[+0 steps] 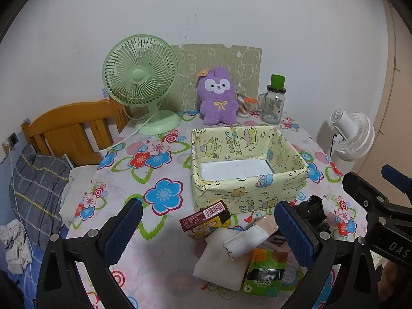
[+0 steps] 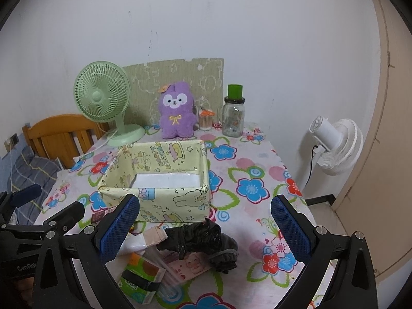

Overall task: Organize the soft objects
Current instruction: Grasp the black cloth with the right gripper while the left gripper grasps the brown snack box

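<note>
Before the empty paper-wrapped box (image 2: 157, 180), we hold the left gripper (image 1: 208, 231) and right gripper (image 2: 204, 228) with jaws spread wide, gripping nothing. We should pinch the crumpled black bag (image 2: 198, 239) at its bulky middle, lifting it clear of the packets before lowering it inside.

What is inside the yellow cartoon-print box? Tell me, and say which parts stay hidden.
The yellow box shows only a bare white floor; nothing lies on the visible part. Its near wall covers the floor strip closest to the grippers, so that strip cannot be checked.
</note>
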`<state>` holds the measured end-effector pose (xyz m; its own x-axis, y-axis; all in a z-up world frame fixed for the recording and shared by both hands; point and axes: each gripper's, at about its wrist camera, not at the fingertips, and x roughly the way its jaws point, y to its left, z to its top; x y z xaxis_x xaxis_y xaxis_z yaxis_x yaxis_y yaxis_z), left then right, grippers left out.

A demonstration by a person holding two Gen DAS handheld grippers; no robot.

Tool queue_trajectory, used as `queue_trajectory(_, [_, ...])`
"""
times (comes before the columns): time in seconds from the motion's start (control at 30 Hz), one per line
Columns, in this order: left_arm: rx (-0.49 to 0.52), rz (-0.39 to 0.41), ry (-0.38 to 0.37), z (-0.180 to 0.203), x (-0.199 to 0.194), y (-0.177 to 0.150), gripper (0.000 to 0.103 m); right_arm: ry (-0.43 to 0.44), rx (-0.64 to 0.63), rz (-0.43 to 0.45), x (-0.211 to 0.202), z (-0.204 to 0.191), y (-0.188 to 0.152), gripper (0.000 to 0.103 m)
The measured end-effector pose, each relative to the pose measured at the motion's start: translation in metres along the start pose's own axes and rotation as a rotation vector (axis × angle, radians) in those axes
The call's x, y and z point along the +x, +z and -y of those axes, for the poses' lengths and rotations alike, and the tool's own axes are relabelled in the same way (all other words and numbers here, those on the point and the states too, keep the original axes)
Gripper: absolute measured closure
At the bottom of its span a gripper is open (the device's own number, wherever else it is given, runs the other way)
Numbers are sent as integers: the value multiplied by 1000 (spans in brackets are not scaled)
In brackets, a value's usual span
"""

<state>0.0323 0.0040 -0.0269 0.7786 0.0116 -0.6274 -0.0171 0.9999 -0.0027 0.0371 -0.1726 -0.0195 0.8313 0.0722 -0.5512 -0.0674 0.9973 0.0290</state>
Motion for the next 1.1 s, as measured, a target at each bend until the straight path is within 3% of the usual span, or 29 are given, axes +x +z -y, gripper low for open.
queue_trajectory(0.47, [-6, -94, 0, -3, 38, -3, 0, 7, 7, -75, 38, 1, -7, 0])
queue_trajectory(1.1, [-29, -246, 11, -6, 94, -30, 0, 16, -11, -210, 91, -3, -32, 0])
